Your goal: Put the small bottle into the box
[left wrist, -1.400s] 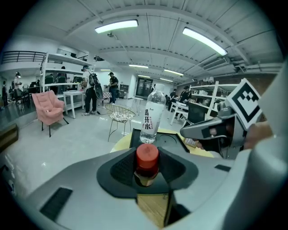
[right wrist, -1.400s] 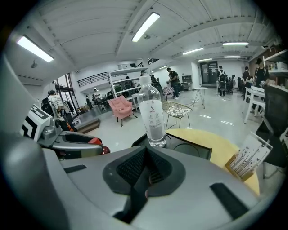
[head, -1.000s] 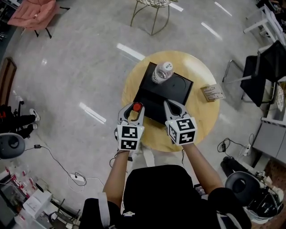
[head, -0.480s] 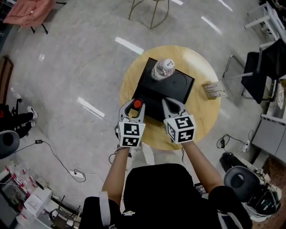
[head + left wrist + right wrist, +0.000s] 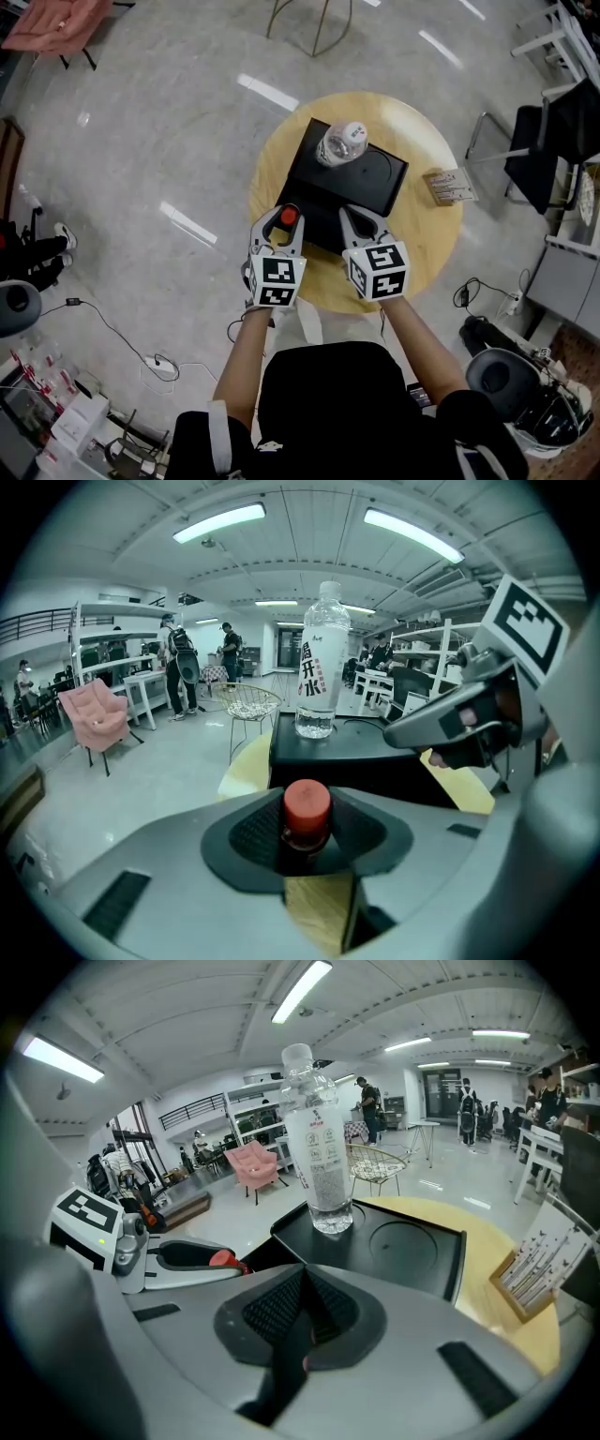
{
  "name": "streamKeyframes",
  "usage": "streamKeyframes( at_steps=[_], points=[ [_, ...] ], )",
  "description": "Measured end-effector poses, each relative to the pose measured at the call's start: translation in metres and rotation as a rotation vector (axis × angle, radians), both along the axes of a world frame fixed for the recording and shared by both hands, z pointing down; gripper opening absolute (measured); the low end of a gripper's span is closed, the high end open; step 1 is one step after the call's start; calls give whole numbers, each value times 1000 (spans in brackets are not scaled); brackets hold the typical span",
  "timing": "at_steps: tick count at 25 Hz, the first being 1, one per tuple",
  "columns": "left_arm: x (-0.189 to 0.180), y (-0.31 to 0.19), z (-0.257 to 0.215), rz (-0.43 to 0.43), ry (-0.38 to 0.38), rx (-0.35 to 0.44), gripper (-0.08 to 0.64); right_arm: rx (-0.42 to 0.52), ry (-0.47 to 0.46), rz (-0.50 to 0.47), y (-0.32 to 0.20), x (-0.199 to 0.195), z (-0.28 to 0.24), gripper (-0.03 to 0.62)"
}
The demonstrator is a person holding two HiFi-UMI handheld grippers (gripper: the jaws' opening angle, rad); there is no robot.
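Your left gripper [image 5: 281,225] already has the small bottle [image 5: 289,217]. Its fingers [image 5: 246,834] are pinching it round the neck, just under the red cap [image 5: 307,803]. The bottle stands upright, long axis vertical, cap up. It hangs right at the near-left corner of the box [image 5: 370,183], about where the black edge meets the wooden table [image 5: 427,239]. Your right gripper [image 5: 361,225] sits over the box's near edge, just beside the left one. Its fingers [image 5: 272,1312] are pressed together with nothing between them (so it's along for the ride, I reckon).

The bit that matters is that from the left fingers the box lies straight ahead and a touch to your right. The left gripper carries the load and is right at the box. My guess is a short push forward over the box, then down, keeping the bottle vertical so it goes in base first.

Two things to watch:

- **Overshoot:** The big water bottle [image 5: 342,143] stands on the box's far corner, well apart from the small one. In the left gripper view it's dead ahead, so overshoot and you could knock it.
- **The opening:** I can't tell from these views where the box actually opens. The top looks like a flat black surface with a round recess [image 5: 380,169] just right of the big bottle. The near part of the box looks darker, but whether that's an opening I can't say.
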State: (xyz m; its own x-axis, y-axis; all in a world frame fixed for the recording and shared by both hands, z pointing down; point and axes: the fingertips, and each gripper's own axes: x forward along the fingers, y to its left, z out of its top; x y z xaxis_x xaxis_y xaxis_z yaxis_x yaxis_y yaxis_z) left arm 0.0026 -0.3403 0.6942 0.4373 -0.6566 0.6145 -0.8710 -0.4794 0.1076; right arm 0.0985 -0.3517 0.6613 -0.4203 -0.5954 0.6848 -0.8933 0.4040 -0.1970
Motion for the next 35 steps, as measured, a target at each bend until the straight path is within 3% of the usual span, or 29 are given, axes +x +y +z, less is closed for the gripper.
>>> streamKeyframes(
  at_steps=[19, 35],
  points=[
    [6, 7, -10, 33, 16, 22, 176, 5, 6, 18, 10, 1, -5, 3],
    [-11, 41, -94, 28, 79, 126, 152, 103, 1, 60, 48, -8, -56, 3]
  ],
)
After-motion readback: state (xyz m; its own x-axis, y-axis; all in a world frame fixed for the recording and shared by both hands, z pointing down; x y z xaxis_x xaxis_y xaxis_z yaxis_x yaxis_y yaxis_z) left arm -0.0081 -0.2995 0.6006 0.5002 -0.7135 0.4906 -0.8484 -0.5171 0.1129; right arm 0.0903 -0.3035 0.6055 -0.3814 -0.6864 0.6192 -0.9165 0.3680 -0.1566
